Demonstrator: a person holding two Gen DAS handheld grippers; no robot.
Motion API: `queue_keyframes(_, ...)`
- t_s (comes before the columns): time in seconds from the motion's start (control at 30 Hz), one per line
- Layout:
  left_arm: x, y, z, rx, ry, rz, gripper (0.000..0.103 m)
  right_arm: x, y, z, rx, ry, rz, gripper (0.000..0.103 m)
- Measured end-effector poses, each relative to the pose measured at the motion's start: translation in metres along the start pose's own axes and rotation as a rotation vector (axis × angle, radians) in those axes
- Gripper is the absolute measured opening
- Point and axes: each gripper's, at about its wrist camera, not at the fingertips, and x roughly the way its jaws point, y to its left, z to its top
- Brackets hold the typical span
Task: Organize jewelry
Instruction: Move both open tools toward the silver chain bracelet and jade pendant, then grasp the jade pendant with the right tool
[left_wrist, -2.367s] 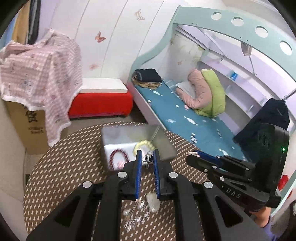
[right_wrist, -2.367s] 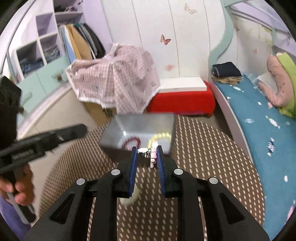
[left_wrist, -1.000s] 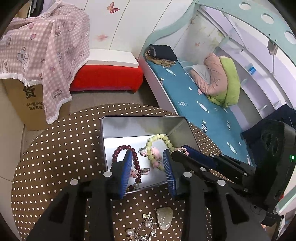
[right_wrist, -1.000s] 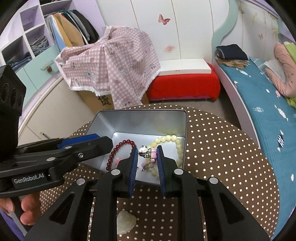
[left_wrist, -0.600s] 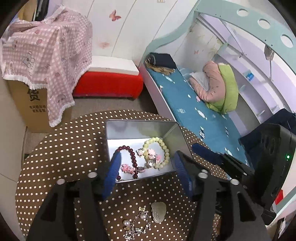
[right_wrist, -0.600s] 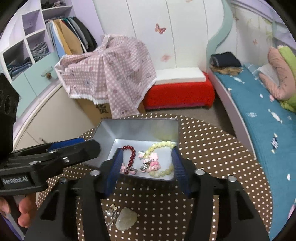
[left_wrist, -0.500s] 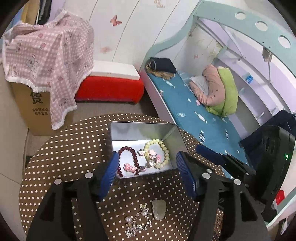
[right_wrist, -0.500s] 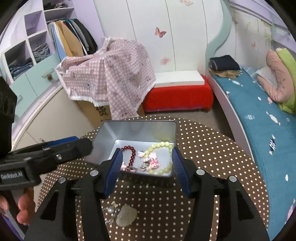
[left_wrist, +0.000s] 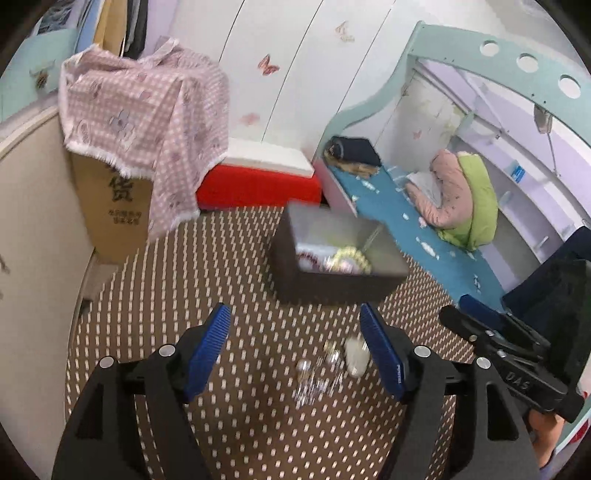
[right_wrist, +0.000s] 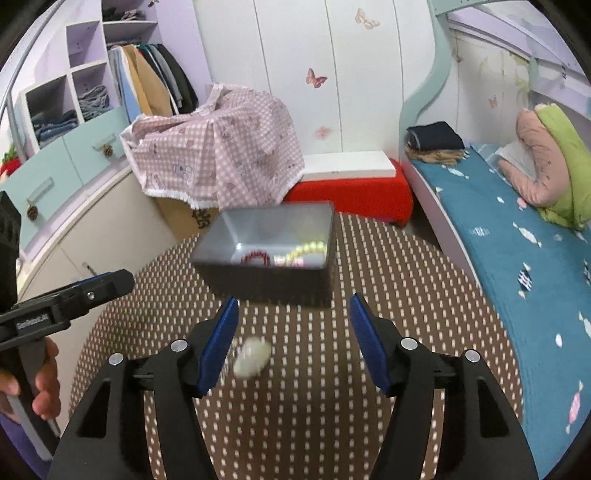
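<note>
Grippers both wide open, nothing held: my left gripper & right gripper hover short of tin. Bracelets inside; pale pendant on dotted table, btwn right fingers.

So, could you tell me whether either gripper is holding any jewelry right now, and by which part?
Nothing is held: the left gripper and right gripper are both open and empty above the table.

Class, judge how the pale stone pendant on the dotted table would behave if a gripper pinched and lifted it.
The pendant looks smooth and rounded, so it may slip between flat pads. It seems solid, probably stiff and heavy for its size. Lying flat on the table, it likely slides rather than rolls.
</note>
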Motion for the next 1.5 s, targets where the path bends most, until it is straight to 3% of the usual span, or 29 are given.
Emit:
queue_keyframes(0.3,0.029,-0.003,-0.043,0.048,0.033,0.106,0.070,0.014,-0.011,-0.046,0.037,0.079,-0.005,0.061)
queue_keyframes(0.67,0.060,-0.023,-0.049,0.101,0.039,0.139,0.069,0.037,-0.016,-0.055,0.048,0.117,0.012,0.061)
queue_keyframes(0.8,0.067,-0.020,-0.047,0.106,0.055,0.145,0.052,0.042,-0.017,-0.052,0.053,0.119,0.017,0.061)
queue_keyframes(0.9,0.071,-0.020,-0.049,0.108,0.071,0.146,0.048,0.044,-0.017,-0.050,0.050,0.118,0.022,0.061)
queue_keyframes(0.97,0.072,-0.022,-0.050,0.132,0.075,0.172,0.039,0.046,-0.015,-0.049,0.048,0.119,0.024,0.061)
queue_keyframes(1.03,0.072,-0.023,-0.050,0.148,0.079,0.180,0.013,0.048,-0.013,-0.048,0.048,0.124,0.028,0.061)
queue_keyframes(1.07,0.073,-0.022,-0.050,0.156,0.083,0.178,0.009,0.051,-0.011,-0.047,0.043,0.128,0.029,0.061)
queue_keyframes(1.33,0.055,0.008,-0.042,0.032,0.073,0.029,0.009,0.071,0.014,-0.050,-0.007,0.181,0.037,0.061)
queue_keyframes(1.5,0.038,0.018,-0.034,0.001,0.040,-0.006,0.009,0.078,0.026,-0.044,-0.012,0.184,0.035,0.061)
